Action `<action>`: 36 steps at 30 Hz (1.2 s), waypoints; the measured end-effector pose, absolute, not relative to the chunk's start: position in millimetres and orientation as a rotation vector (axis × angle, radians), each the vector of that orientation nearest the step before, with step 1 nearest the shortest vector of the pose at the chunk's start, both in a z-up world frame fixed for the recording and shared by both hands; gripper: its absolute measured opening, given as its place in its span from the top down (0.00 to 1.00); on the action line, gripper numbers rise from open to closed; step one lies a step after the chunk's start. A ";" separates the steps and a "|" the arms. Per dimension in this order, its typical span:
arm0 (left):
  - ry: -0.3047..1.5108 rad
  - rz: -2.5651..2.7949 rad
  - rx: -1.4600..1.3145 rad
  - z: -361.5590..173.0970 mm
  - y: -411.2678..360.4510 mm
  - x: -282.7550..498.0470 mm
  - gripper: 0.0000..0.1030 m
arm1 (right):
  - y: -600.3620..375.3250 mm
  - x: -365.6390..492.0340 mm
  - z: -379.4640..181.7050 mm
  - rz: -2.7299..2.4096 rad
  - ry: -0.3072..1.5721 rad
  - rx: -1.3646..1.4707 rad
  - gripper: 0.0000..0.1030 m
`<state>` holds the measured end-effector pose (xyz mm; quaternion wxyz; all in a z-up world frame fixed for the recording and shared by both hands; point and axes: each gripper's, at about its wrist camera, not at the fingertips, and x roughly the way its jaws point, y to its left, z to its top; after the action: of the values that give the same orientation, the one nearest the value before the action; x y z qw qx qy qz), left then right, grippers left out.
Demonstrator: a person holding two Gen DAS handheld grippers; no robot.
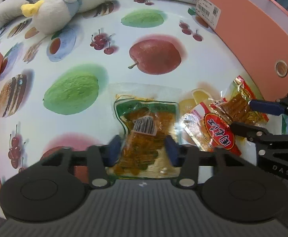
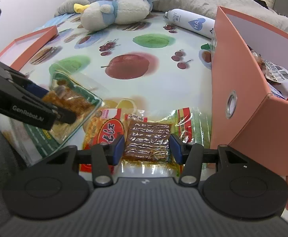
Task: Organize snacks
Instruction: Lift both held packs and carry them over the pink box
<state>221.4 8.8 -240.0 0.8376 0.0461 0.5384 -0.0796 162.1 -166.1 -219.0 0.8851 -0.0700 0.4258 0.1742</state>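
Observation:
My left gripper (image 1: 143, 150) stands open around a clear green-edged snack pack (image 1: 144, 122) of orange-brown pieces, one pad on each side. The same pack (image 2: 72, 102) shows in the right wrist view with the left gripper (image 2: 51, 106) around it. My right gripper (image 2: 146, 148) stands open around a brown strip snack pack (image 2: 148, 138), pads at its sides. That pack (image 1: 236, 106) shows in the left wrist view between the right gripper's pads (image 1: 265, 106). A red-labelled pack (image 2: 106, 130) lies beside it on the left. The pink box (image 2: 242, 98) at right holds several snacks.
The fruit-print tablecloth (image 1: 104, 49) covers the table. A plush duck (image 2: 114, 11) and a white tube (image 2: 191, 22) lie at the far side. A pink lid (image 2: 33, 41) lies at the left. The pink box (image 1: 252, 29) stands close to the right.

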 end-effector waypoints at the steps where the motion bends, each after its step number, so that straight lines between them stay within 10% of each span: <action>1: 1.139 -0.165 0.083 -238.6 9.6 221.1 0.57 | -165.8 161.8 -218.0 0.365 0.885 -0.146 0.49; 8: 1.102 -0.130 -0.045 -219.7 23.6 214.2 0.73 | -165.7 159.0 -208.2 0.364 0.867 -0.136 0.49; 36: 0.816 -0.122 -0.201 -61.8 29.8 229.4 0.74 | -184.6 174.2 -79.4 0.315 0.653 -0.131 0.49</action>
<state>229.4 29.8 -61.8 0.9111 -0.0975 0.3961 -0.0592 174.2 -184.6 -79.4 0.9328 -0.0641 0.3193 0.1541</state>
